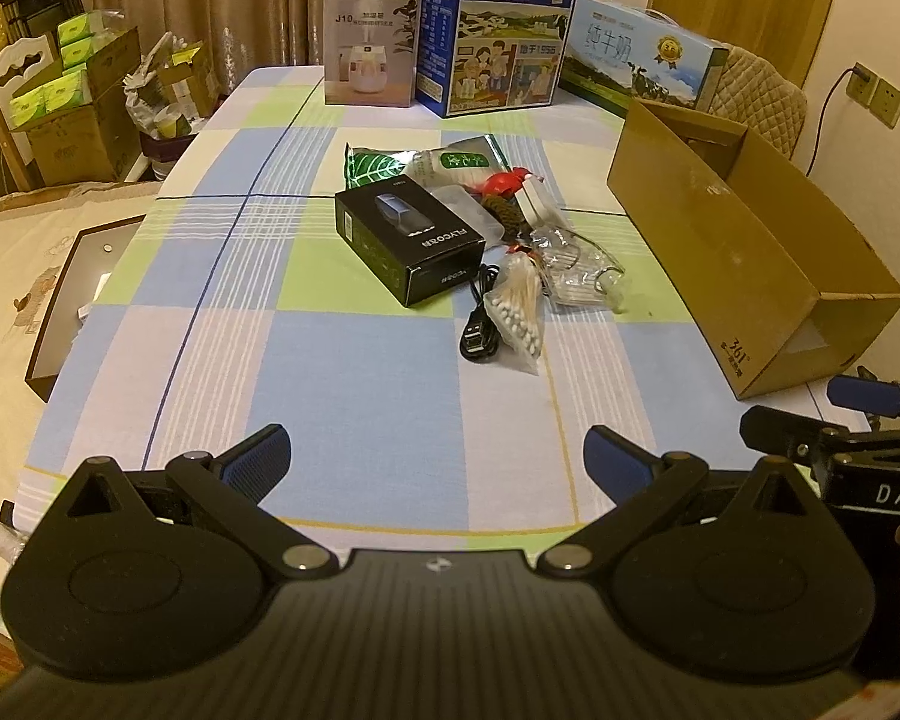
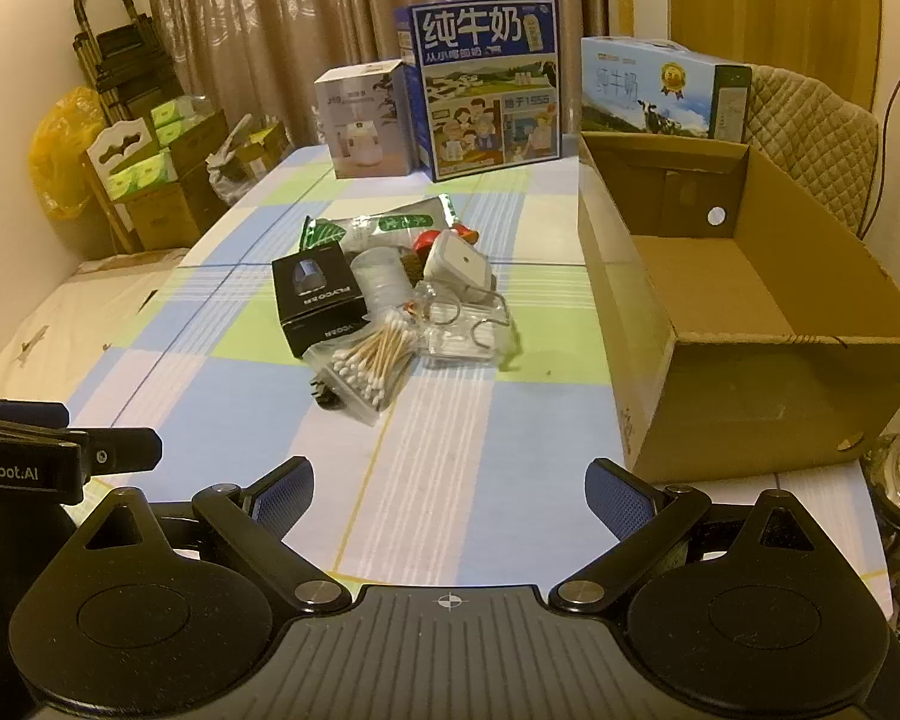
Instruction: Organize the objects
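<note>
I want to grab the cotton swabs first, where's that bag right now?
The bag of cotton swabs lies at the near edge of the pile mid-table, just in front of the black box, left of the cardboard box.

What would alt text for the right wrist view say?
An open right gripper hovers over a checked tablecloth, facing a pile of small items: black box, bag of cotton swabs. An empty cardboard box stands to its right.

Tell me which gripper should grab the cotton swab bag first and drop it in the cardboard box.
Right gripper, probably: open and empty, the cotton swab bag lies just ahead, and the cardboard box stands on its side of the table.
</note>
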`<state>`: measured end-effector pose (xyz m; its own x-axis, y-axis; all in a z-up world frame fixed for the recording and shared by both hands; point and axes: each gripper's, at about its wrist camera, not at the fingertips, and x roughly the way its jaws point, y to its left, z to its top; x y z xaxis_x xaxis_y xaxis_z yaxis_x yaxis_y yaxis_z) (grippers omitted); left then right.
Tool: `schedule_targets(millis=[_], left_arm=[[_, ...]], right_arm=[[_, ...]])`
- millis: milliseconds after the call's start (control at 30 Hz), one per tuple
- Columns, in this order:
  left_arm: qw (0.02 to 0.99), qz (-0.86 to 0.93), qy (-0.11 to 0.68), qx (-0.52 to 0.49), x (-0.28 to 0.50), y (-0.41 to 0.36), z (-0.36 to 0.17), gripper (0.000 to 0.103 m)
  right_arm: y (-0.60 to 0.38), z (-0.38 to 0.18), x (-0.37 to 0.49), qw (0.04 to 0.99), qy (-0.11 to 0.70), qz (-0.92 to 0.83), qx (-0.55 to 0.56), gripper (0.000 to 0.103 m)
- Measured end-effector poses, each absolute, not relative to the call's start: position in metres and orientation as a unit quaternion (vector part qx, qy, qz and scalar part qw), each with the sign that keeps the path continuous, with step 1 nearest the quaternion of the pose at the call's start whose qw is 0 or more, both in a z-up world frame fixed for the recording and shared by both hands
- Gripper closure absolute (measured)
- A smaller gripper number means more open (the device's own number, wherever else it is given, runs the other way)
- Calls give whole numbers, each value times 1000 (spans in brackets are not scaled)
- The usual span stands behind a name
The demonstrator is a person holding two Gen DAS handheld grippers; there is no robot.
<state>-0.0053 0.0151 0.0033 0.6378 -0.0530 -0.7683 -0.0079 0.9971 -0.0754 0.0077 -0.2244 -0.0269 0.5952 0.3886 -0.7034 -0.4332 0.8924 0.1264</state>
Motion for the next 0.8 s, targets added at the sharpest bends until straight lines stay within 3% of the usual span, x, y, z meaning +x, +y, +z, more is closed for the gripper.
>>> schedule_targets(millis=[800], left_arm=[[904, -20, 425, -38, 29, 53, -4, 1]], right_arm=[[-201, -38, 28, 883, 391, 259, -31, 8]])
